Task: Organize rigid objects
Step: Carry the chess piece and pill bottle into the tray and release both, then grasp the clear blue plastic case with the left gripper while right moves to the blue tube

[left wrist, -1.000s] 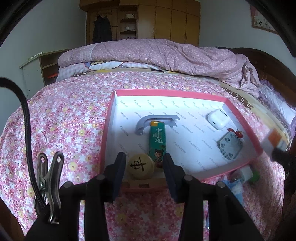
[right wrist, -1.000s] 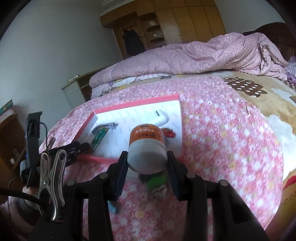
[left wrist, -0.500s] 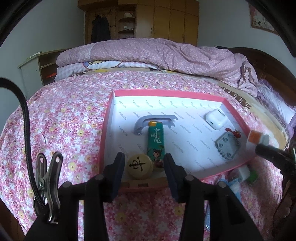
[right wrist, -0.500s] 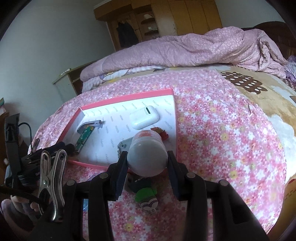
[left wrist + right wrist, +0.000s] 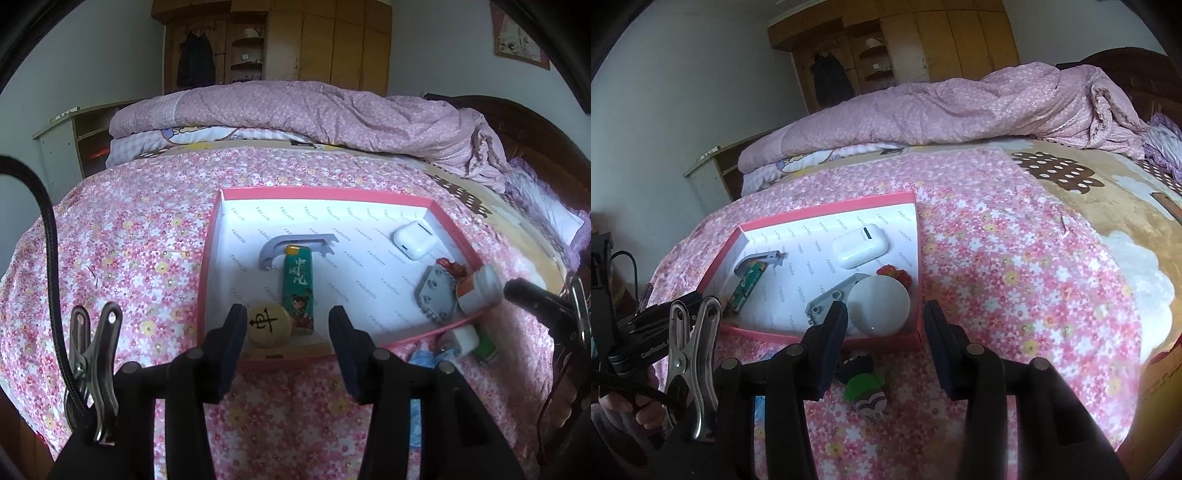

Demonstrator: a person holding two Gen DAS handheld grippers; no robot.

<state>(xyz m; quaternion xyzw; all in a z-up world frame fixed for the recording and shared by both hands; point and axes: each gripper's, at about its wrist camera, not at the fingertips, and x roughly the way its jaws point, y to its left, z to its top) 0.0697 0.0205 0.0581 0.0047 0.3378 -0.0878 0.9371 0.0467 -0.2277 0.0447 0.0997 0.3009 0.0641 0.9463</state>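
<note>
**Sorting small items into a pink box: most are in, a few still lie on the bedspread**

A shallow pink-rimmed box [image 5: 454, 225] with a white printed lining sits on a pink floral bedspread [image 5: 129, 240]. Two handheld grippers reach toward its near edge.

Already inside the box: a grey metal bracket [image 5: 295, 245], a green lighter [image 5: 297, 291] lying lengthwise just in front of it, a white earbud case [image 5: 413, 240] toward the far right corner, a grey metal plate with holes [image 5: 437, 293], and a small red trinket [image 5: 452, 267] beside the plate.

The left gripper [image 5: 288, 328] hangs over the near left corner of the box. Its jaws stand apart and are opening. A round wooden Chinese chess piece [image 5: 267, 325] sits between them, touching or nearly touching the left pad and clear of the right one; it appears to rest on the box floor, released.

The right gripper [image 5: 884, 325] is at the near right corner. Its jaws are also opening. A small white bottle with an orange label [image 5: 879, 310] lies between them inside the box, beside the plate, with a clear gap on the right side.

Still outside, on the bedspread just in front of the box: a green and brown striped object [image 5: 868, 393], a dark object [image 5: 855, 365] touching it, and something blue [image 5: 421, 358]. These seem to be what remains to be put away.
</note>
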